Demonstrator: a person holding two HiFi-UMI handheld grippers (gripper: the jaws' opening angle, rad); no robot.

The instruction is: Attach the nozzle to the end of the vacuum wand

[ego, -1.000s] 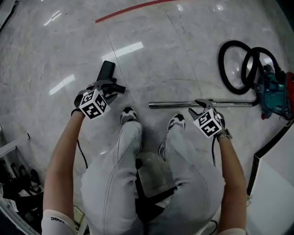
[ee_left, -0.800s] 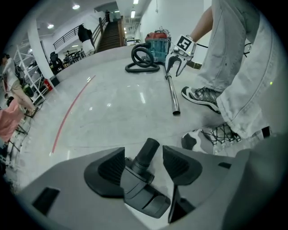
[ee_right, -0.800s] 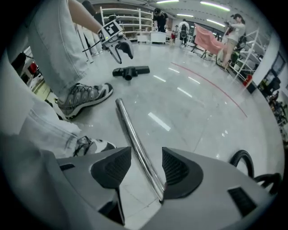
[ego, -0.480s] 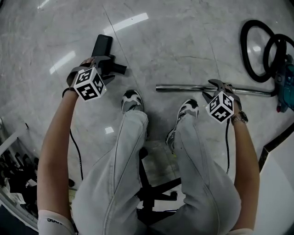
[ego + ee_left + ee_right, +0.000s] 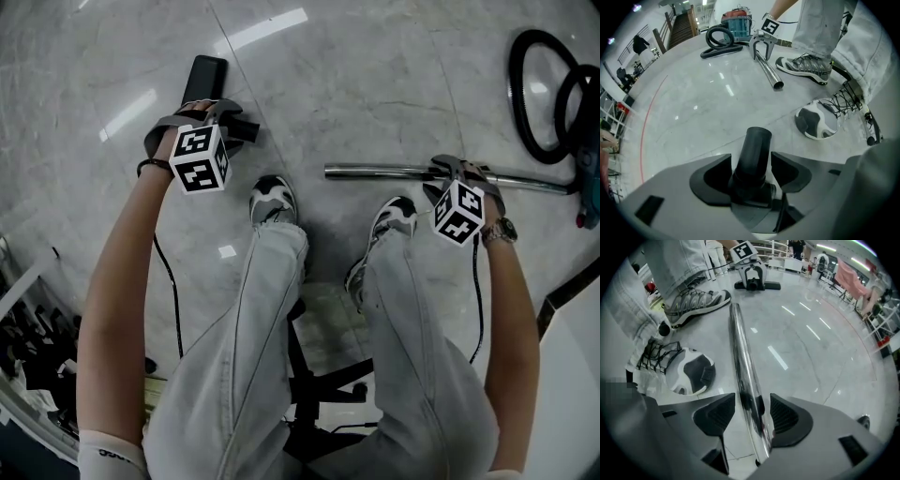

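Marble floor (image 5: 375, 94). Your left gripper (image 5: 752, 171), jaws just opened wide, straddles the nozzle (image 5: 755, 145) lying there, ungripped; your right gripper (image 5: 749, 416), jaws likewise just opened, straddles the wand (image 5: 739, 348), pads clear.

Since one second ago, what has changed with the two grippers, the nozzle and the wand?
Both grippers came down toward the floor, and their jaws have just been opening. The left gripper now straddles the neck of the nozzle, and the right gripper straddles the wand. The pads do not press yet, so nothing is held. Nozzle and wand still lie apart on the floor.
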